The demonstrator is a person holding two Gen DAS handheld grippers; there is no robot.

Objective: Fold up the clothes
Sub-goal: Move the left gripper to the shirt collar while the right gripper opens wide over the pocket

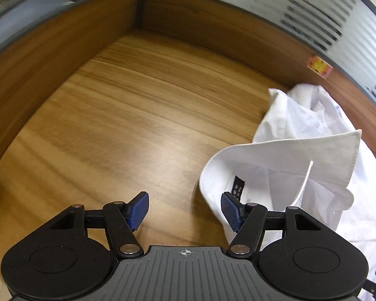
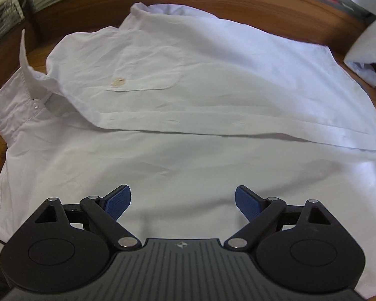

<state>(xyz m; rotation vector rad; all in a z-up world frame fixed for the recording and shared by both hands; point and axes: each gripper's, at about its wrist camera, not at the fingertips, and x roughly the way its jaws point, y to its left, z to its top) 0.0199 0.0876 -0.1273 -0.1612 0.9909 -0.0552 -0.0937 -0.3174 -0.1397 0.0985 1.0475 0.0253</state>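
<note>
Lying spread on the table [image 1: 137, 100], white shirt [image 2: 188, 87]; both grippers' jaws apart

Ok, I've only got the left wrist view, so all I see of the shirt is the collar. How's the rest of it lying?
Observer: The white shirt lies spread on the table, one front panel overlapping the other.
Operator: Is the right gripper holding any of it?
Observer: No. The right gripper is open over the near panel, nothing between its fingers.
Operator: Any marks on the cloth?
Observer: Yes, a small yellowish stain at the corner of the chest pocket.
Operator: Anything else on that side?
Observer: More white cloth is bunched at the far right edge.
</note>
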